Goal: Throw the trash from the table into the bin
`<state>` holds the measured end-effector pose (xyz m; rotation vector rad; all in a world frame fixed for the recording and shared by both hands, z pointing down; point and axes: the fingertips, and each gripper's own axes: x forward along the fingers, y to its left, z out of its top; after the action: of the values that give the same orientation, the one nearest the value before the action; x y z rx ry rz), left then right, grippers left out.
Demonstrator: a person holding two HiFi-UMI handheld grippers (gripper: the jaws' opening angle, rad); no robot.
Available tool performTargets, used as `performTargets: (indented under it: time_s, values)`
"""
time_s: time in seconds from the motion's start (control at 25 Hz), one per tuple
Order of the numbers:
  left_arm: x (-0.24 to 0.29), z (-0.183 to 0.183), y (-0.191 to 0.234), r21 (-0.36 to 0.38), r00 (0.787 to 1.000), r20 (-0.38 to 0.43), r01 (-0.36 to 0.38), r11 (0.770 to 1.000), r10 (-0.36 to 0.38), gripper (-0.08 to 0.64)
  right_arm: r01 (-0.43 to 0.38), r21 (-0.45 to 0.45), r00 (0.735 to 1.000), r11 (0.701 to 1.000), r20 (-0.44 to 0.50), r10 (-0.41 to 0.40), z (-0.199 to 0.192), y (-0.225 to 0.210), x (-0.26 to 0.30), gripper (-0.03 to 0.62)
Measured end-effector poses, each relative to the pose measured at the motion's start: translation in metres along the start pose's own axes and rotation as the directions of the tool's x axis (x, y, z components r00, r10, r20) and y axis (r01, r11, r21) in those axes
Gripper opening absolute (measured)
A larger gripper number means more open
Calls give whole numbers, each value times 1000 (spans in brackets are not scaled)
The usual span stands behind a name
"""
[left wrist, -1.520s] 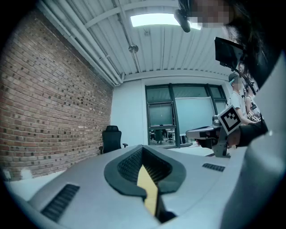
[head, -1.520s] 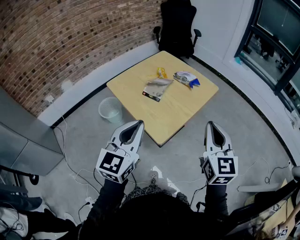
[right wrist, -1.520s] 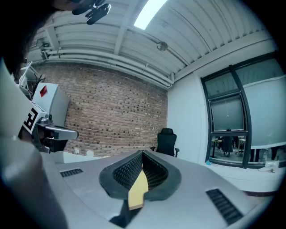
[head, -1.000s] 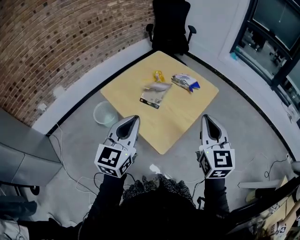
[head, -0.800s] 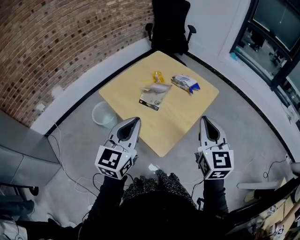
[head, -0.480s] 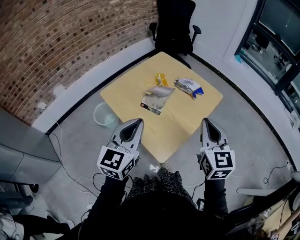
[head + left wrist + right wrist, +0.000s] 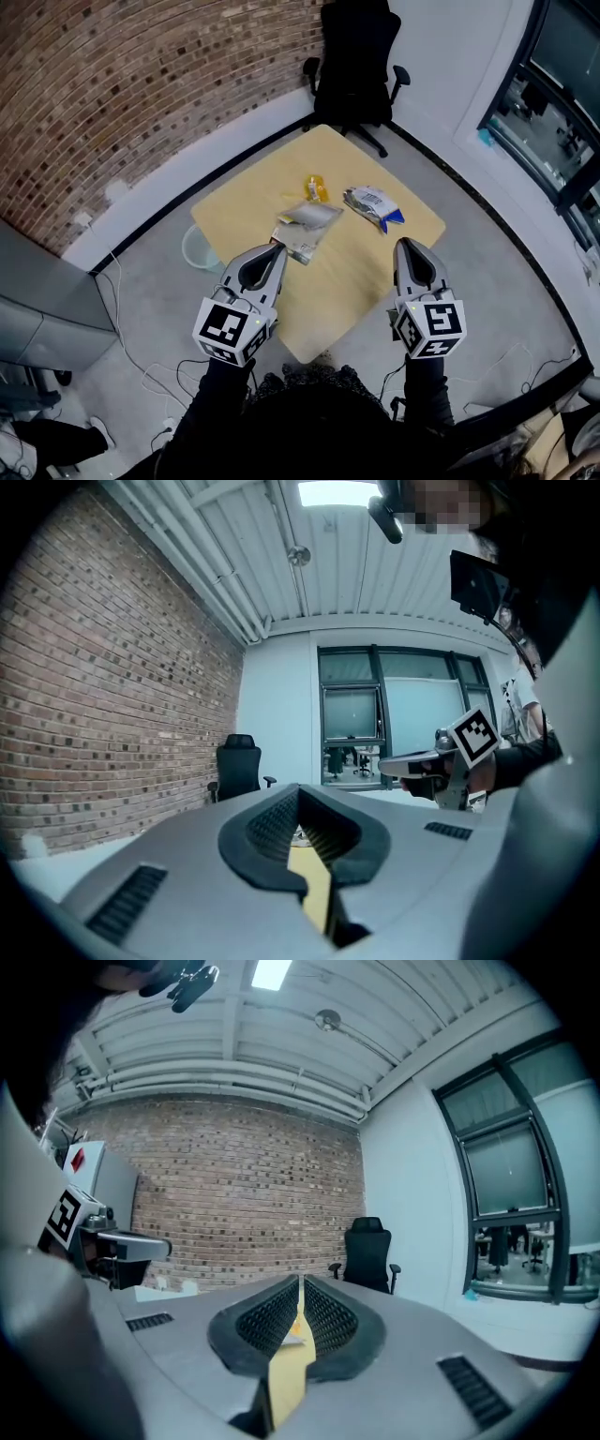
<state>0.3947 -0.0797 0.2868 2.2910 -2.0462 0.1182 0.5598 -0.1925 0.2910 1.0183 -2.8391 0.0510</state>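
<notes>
Three pieces of trash lie on the square wooden table (image 7: pixel 244 202): a small yellow wrapper (image 7: pixel 315 187), a silver-grey bag (image 7: pixel 302 228) and a white-and-blue bag (image 7: pixel 372 206). A pale translucent bin (image 7: pixel 194 248) stands on the floor at the table's left edge, partly hidden behind my left gripper (image 7: pixel 272 251). That gripper is shut and empty, its tip over the table's near left side. My right gripper (image 7: pixel 410 246) is shut and empty too, over the near right side. In the gripper views the left jaws (image 7: pixel 300 794) and right jaws (image 7: pixel 300 1283) meet with nothing between them.
A black office chair (image 7: pixel 356 56) stands behind the table against the white wall. A brick wall runs along the left, with a grey cabinet (image 7: pixel 37 300) in front of it. Cables (image 7: pixel 141 366) trail over the grey floor. Dark-framed windows line the right side.
Both grippers have moved forward together toward the table and now reach over its near edge. The trash and bin have not moved.
</notes>
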Motion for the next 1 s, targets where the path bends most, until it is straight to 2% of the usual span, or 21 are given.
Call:
performTargets:
  time_s: [0.16,0.48,0.88,0.92,1.0]
  values:
    - [25,0,3,-2,1000,-2,-10,1000,10,-3,-28,-5,1000,1000,-1,28,1,-15,26,9]
    - [50,-2,28,-15,997,-11,-78,997,77,-3,-73,-11,997,997,-9,73,-4,-28,65,9]
    - [79,-13,29,-40,996,-33,-84,996,83,-5,-45,-11,996,999,-74,45,-27,-59,92,12]
    - [82,-14,29,-40,996,-35,-83,996,81,-4,-41,-13,996,999,-83,40,-29,-62,95,33]
    - [86,-15,31,-42,996,-39,-83,996,81,-5,-44,-22,994,999,-103,41,-35,-66,102,130]
